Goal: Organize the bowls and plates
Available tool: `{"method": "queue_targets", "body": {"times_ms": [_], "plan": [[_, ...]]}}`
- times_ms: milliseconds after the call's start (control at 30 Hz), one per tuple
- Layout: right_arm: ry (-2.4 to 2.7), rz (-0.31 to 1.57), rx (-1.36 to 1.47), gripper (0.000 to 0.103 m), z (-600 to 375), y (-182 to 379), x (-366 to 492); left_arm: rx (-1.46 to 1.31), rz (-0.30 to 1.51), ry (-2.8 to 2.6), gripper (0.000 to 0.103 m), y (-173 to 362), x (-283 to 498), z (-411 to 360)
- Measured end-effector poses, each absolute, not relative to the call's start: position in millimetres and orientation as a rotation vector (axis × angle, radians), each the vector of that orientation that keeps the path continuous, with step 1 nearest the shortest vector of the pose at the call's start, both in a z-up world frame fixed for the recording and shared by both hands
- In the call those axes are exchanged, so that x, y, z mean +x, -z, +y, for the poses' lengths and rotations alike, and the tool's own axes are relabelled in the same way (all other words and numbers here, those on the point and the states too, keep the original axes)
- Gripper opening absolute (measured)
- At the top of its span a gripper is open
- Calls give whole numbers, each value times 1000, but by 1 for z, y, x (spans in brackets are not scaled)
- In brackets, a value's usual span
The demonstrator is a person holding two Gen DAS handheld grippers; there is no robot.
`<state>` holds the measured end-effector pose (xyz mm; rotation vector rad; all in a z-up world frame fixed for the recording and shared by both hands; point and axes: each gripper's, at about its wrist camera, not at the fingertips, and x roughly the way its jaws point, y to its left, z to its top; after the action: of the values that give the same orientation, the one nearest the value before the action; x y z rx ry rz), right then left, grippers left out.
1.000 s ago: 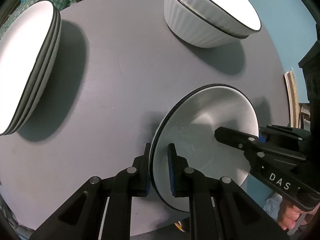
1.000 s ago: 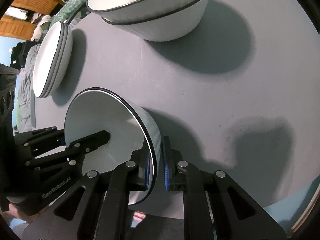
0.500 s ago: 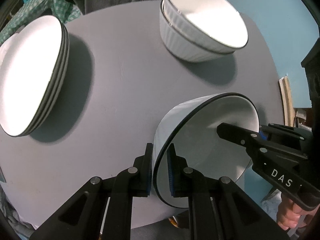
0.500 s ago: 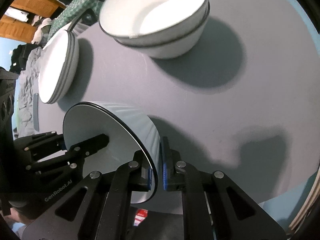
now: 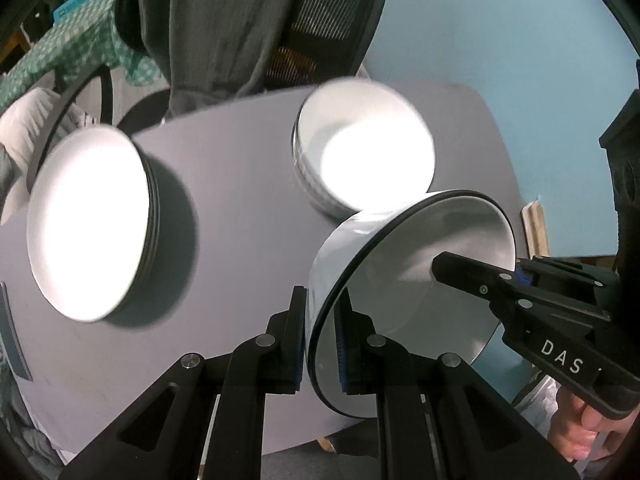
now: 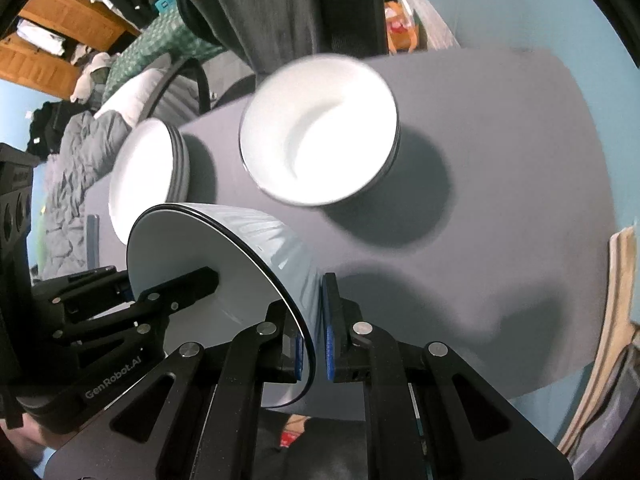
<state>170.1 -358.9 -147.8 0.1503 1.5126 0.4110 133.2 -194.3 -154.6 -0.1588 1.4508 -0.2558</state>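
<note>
The bowl hangs tilted above the near edge of the round grey table, clamped at opposite sides of its rim by the left gripper and the right gripper, each with one finger inside and one outside the wall. Farther off on the table stand what looks like two nested bowls, somewhat blurred, and to their left a stack of plates.

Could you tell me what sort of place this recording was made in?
Most likely a lived-in room at home, perhaps a bedroom: a grey round table with a mesh office chair behind it, rumpled bedding and wooden shelves holding clothes beyond.
</note>
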Motion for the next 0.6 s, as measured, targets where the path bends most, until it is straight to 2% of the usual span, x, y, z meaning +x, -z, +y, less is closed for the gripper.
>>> {"method": "queue_targets", "body": {"times_ms": [367, 600], "plan": [[-407, 1475, 140, 9, -357, 135, 216, -152, 1405, 246, 12, 145, 188, -202], [-395, 1489, 152, 9, -359, 148, 245, -181, 1437, 235, 12, 162, 221, -203]]}}
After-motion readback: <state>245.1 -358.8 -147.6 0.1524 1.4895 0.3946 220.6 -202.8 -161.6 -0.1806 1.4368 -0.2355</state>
